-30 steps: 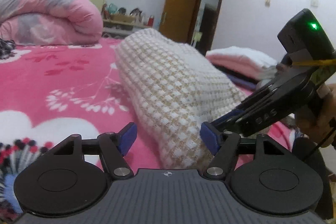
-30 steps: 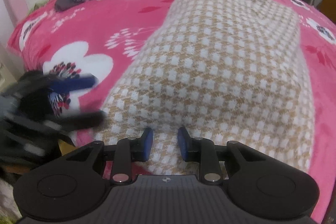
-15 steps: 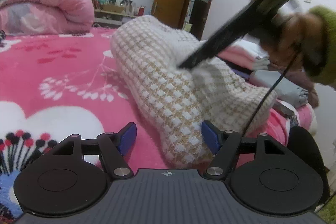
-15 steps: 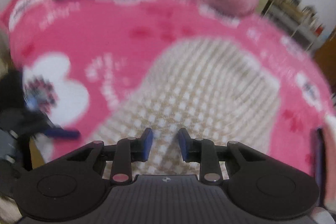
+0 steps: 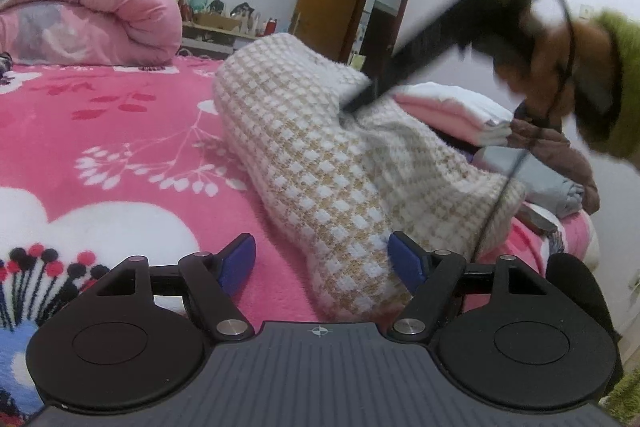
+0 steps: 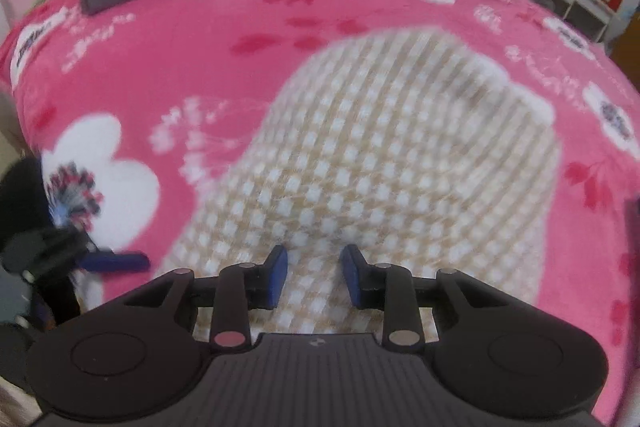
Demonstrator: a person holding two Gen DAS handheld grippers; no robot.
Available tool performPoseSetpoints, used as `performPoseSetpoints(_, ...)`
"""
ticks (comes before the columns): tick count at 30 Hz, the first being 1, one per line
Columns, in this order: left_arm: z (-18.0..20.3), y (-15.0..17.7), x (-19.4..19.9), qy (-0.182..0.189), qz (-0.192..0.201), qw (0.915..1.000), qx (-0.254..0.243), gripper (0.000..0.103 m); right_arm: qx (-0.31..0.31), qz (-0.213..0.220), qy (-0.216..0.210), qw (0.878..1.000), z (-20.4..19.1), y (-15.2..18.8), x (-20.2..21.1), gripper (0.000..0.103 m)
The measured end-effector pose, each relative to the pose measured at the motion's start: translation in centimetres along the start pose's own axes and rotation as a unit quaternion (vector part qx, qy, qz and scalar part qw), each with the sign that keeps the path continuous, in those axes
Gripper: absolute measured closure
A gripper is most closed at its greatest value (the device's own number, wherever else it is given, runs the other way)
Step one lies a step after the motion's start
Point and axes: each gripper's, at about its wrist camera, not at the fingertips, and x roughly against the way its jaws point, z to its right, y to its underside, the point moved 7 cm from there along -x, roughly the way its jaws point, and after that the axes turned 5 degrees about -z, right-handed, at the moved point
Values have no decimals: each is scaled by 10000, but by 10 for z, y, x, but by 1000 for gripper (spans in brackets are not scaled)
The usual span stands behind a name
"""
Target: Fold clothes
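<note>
Your right gripper pinches a fold of the sweater, lifted mid-fold; your left gripper gapes wide beside its hem. Carry the fold across squarely.

Black grippers, seemingly olive sleeve.

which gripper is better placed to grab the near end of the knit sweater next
Left, probably. The left gripper is open and low at the checked sweater's near end; the right gripper pinches a raised fold higher up.
</note>
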Motion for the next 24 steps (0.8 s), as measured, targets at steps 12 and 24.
performPoseSetpoints(12, -13, 6, -2, 243, 197, 9988, 370, 28, 269, -500, -160, 9983, 20, -56, -70, 70)
performPoseSetpoints(24, -8, 10, 3, 330, 279, 9986, 297, 28, 27, -217, 119, 9997, 19, -72, -39, 66)
